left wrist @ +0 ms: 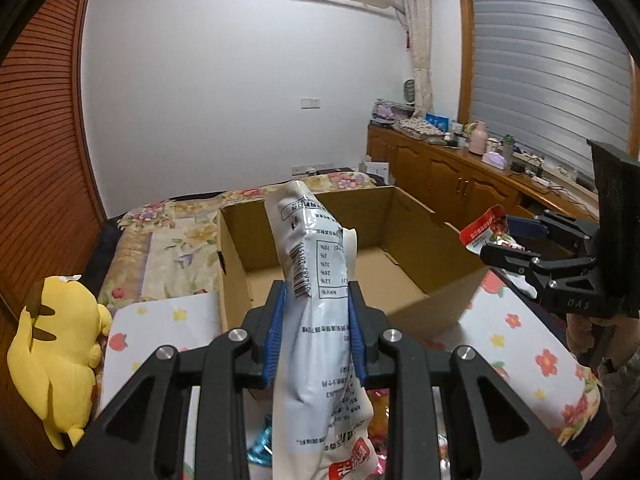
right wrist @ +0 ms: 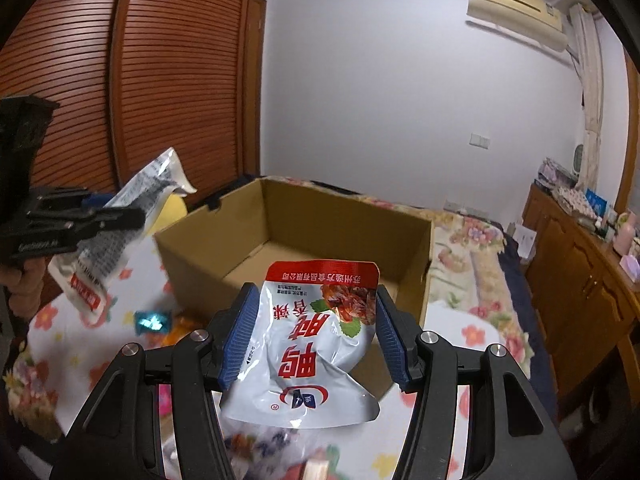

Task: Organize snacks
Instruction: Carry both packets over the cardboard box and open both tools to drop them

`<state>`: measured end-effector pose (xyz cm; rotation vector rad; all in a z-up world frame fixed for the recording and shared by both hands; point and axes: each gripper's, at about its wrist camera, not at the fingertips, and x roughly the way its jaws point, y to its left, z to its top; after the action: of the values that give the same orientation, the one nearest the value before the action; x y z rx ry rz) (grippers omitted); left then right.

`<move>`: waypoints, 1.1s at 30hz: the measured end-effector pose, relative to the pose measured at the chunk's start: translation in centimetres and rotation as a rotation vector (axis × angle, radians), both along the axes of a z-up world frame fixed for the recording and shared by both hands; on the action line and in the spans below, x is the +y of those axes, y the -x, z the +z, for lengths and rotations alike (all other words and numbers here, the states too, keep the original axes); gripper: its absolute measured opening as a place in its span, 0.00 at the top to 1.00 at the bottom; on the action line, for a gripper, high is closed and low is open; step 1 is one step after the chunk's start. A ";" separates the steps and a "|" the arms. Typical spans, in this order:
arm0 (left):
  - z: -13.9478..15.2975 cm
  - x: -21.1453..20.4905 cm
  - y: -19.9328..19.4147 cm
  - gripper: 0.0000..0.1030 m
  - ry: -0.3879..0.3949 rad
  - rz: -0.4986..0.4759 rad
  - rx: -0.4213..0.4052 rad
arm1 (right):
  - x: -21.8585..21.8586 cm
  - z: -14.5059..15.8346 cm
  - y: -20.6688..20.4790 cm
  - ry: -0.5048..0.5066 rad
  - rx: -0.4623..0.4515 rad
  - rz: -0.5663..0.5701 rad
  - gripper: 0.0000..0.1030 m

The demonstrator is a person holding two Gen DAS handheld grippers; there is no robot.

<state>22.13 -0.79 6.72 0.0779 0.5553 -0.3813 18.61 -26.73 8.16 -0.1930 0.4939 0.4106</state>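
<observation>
pouch (right wrist: pixel 316 344) btwn right jaws

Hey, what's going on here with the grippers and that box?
A person is sorting snacks with two handheld grippers. The left gripper is shut on a white snack pouch, and the right gripper is shut on a red-and-white snack pouch. Both are held in front of the open cardboard box, which looks empty. More snacks lie on the floral cloth.

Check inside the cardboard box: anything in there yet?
The cardboard box shows only bare floor flaps. Its near corner is hidden by the near wall and the red-and-white pouch in the right gripper.
</observation>
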 end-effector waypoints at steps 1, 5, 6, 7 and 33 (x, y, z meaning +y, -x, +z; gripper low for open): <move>-0.1 0.0 -0.6 0.74 0.001 0.003 0.008 | 0.2 0.1 -0.8 0.004 -0.002 -0.006 0.44; -0.3 -0.1 -2.9 0.74 -0.009 0.017 0.031 | 0.9 0.1 -3.0 0.007 0.003 -0.029 0.44; -0.3 -0.2 -3.5 0.74 -0.014 0.023 0.033 | 1.0 0.0 -3.6 0.005 0.008 -0.033 0.44; -0.3 -0.3 -4.0 0.74 -0.018 0.026 0.036 | 1.2 -0.1 -4.2 0.006 0.011 -0.039 0.44; -0.3 -3.4 -10.2 0.57 -0.063 0.060 0.113 | 3.2 -4.6 -10.1 -0.004 0.183 -0.132 0.38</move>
<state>32.33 -4.14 6.43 0.1006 0.6801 -0.3109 28.75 -23.51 3.61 -0.1180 0.6815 0.3012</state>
